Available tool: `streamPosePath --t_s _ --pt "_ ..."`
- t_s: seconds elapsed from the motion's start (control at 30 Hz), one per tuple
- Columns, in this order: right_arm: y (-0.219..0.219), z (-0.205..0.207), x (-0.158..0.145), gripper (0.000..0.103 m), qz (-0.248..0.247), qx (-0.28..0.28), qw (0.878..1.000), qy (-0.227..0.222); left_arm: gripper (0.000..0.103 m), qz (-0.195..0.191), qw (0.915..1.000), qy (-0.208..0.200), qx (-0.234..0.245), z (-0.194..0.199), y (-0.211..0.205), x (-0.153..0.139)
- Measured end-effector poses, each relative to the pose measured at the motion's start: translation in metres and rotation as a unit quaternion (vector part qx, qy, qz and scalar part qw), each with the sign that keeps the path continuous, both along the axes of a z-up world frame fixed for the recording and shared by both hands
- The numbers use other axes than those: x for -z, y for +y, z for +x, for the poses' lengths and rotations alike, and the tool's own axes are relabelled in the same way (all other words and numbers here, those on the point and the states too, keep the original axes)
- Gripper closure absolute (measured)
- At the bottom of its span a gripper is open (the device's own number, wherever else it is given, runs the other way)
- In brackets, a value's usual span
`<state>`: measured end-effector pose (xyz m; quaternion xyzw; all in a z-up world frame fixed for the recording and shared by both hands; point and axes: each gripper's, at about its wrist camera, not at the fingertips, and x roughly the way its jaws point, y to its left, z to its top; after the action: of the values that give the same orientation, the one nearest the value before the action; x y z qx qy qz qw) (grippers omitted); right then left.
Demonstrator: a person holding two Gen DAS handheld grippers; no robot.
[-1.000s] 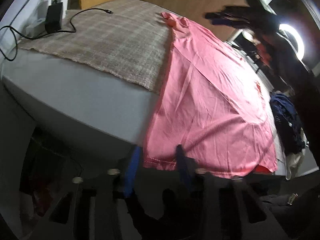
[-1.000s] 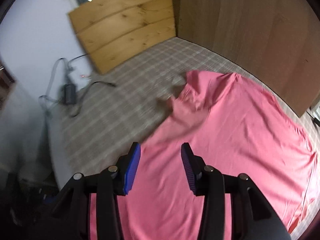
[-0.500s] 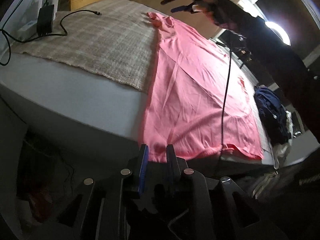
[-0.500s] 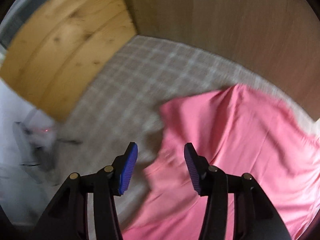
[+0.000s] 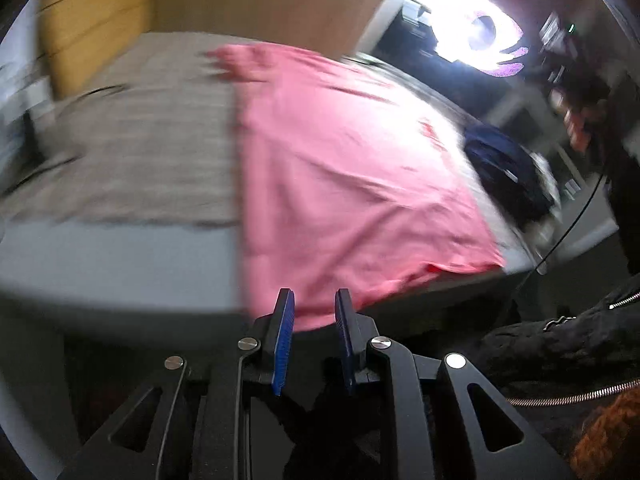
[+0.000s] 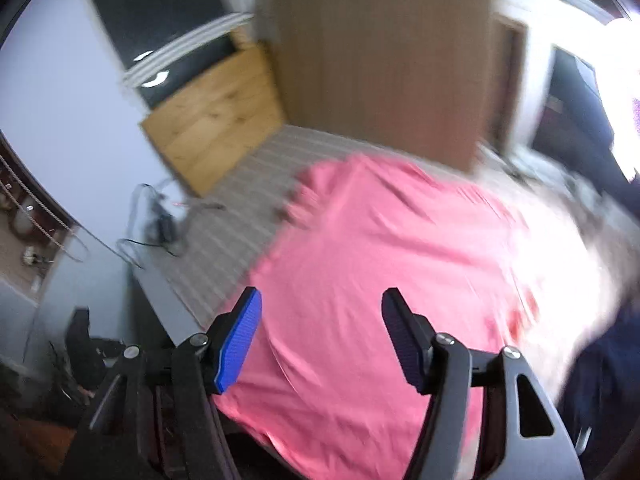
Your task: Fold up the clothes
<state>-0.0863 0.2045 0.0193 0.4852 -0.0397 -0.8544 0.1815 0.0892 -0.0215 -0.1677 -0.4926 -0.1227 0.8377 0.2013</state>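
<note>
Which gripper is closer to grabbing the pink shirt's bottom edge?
Probably left. The left gripper sits right at the hem of the pink shirt, the edge showing between its narrow jaws. The right gripper hovers above the shirt's middle, jaws opening, nothing between them.

The right gripper (image 6: 322, 314) is pulling back from the collar end of the pink shirt (image 6: 380, 280), its jaws opening with nothing between them. The left gripper (image 5: 314, 306) is rising beside the bed's near edge, jaws narrow; the hem (image 5: 316, 312) is now showing just beyond its fingertips.
</note>
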Motion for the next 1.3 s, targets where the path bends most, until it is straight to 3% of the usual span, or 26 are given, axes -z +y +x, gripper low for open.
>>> streamPosePath --t_s 0.03,0.17,0.27,0.4,0.5,0.6,0.67,0.73,0.8,0.9,0.97,1.03,1.13,1.2,1.3 --pt "0.016 0.019 0.024 0.058 -0.002 0.017 1.000 -0.020 0.083 0.002 0.9996 0.005 0.026 -0.008 0.018 0.001" --pt "0.055 0.093 0.128 0.067 0.009 0.064 0.994 -0.090 0.082 -0.015 0.9946 0.014 0.102 -0.034 0.079 0.011" --pt "0.060 0.121 0.171 0.070 0.035 0.063 0.993 -0.092 0.082 -0.045 0.9892 0.011 0.139 -0.046 0.112 0.025" --pt "0.056 0.141 0.200 0.070 0.066 0.038 0.994 -0.077 0.083 -0.083 0.9835 -0.017 0.160 -0.053 0.141 0.048" --pt "0.049 0.154 0.210 0.069 0.089 0.013 0.994 -0.066 0.082 -0.107 0.9793 -0.012 0.171 -0.043 0.148 0.055" --pt "0.045 0.175 0.208 0.070 0.118 -0.037 0.990 -0.073 0.082 -0.097 0.9753 -0.048 0.193 -0.019 0.145 0.053" --pt "0.050 0.188 0.200 0.071 0.123 -0.057 0.987 -0.087 0.082 -0.122 0.9662 -0.070 0.216 0.010 0.140 0.054" --pt "0.061 0.196 0.187 0.071 0.115 -0.051 0.988 -0.090 0.082 -0.137 0.9632 -0.086 0.215 0.028 0.132 0.050" --pt "0.073 0.203 0.175 0.071 0.106 -0.045 0.989 -0.092 0.082 -0.139 0.9692 -0.075 0.189 0.027 0.126 0.038" --pt "0.075 0.185 0.161 0.071 0.076 -0.035 0.995 -0.061 0.082 -0.122 0.9804 -0.032 0.151 0.005 0.133 0.023" --pt "0.062 0.172 0.162 0.071 0.081 -0.046 0.995 -0.042 0.082 -0.114 0.9819 -0.004 0.152 -0.012 0.148 0.021" --pt "0.046 0.161 0.167 0.071 0.088 -0.060 0.994 -0.022 0.082 -0.118 0.9789 0.010 0.167 -0.026 0.166 0.027" --pt "0.031 0.147 0.186 0.071 0.110 -0.062 0.992 -0.025 0.082 -0.119 0.9738 0.000 0.194 -0.031 0.185 0.042" --pt "0.027 0.147 0.201 0.071 0.127 -0.064 0.989 -0.042 0.081 -0.114 0.9694 -0.015 0.217 -0.016 0.187 0.047" --pt "0.042 0.170 0.193 0.071 0.131 -0.090 0.983 -0.086 0.081 -0.111 0.9607 -0.057 0.248 0.022 0.175 0.052"
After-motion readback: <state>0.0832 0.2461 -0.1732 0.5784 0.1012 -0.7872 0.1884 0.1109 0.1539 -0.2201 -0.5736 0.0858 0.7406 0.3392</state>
